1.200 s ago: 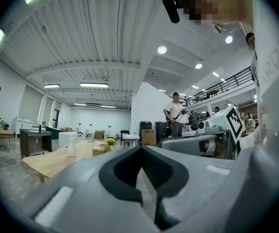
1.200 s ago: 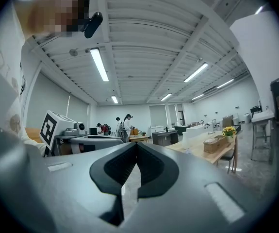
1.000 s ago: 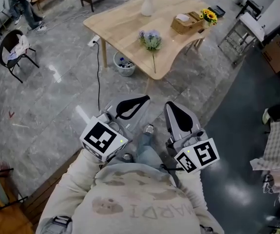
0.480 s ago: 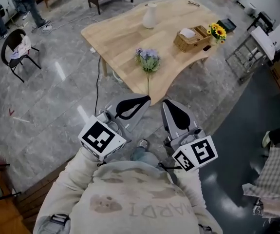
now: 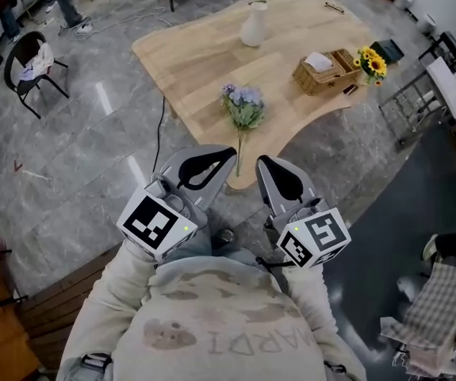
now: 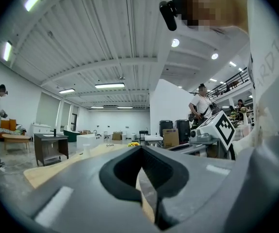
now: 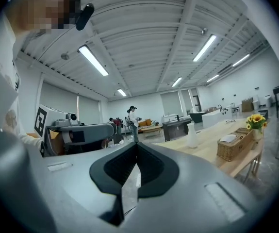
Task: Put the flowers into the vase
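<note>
A bunch of purple flowers point(image 5: 243, 105) lies on the wooden table point(image 5: 196, 54), its long stem pointing toward the near edge. The white vase point(image 5: 253, 24) stands upright at the table's far side, and it also appears in the right gripper view as the vase point(image 7: 191, 135). My left gripper point(image 5: 221, 154) and right gripper point(image 5: 266, 163) are held side by side in front of my chest, just short of the table's near edge. Both are shut with nothing between the jaws. In its own view the left gripper point(image 6: 140, 149) points at the table; the right gripper point(image 7: 136, 147) likewise.
A wicker basket point(image 5: 327, 71) with a white cloth and a pot of sunflowers point(image 5: 373, 62) sit at the table's right end. A black chair point(image 5: 29, 62) stands at far left, a cable point(image 5: 162, 125) runs down beside the table, and other people stand in the room's background.
The table and flowers have drawn closer and lower in the head view as I walk toward them. Both grippers stay shut and held together in front of me.
</note>
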Available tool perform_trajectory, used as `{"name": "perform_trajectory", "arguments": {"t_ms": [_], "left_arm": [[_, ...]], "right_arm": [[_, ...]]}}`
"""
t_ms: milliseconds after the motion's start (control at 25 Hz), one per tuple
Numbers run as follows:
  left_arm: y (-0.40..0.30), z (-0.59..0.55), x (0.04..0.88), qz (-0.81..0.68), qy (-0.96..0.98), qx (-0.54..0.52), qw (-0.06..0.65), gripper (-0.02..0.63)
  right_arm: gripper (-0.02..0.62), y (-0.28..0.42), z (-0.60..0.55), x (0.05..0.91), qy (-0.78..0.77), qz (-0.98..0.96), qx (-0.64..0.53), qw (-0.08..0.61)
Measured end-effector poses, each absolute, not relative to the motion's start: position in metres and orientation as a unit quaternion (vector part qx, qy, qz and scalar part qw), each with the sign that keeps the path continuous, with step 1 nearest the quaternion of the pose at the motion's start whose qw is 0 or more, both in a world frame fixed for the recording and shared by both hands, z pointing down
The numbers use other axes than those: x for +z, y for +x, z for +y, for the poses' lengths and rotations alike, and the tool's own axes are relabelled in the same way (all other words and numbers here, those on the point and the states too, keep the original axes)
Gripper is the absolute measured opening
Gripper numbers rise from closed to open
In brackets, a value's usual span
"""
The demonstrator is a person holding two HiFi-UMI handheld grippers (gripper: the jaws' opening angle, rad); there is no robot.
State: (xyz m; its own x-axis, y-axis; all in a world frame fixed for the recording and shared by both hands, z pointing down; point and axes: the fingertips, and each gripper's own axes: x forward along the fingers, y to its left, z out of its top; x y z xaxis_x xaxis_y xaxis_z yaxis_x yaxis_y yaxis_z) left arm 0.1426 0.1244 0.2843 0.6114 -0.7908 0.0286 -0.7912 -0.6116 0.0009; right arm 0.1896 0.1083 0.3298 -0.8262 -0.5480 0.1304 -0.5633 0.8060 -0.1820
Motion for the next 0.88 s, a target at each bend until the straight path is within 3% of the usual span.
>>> {"name": "perform_trajectory", "arguments": {"t_ms": [560,880], "left_arm": [[0.091,-0.006,0.293,-0.409,0.912,0.015,0.02,0.0],[0.069,-0.068,0.306,-0.385,0.922,0.019,0.037,0.0]], "right_arm": [[0.057,0.159,-0.015,0.463,0.344,-0.891,0.227,0.189],[0.144,0.151,-0.039,0.553,0.353,-0.832,0.31,0.294]]}}
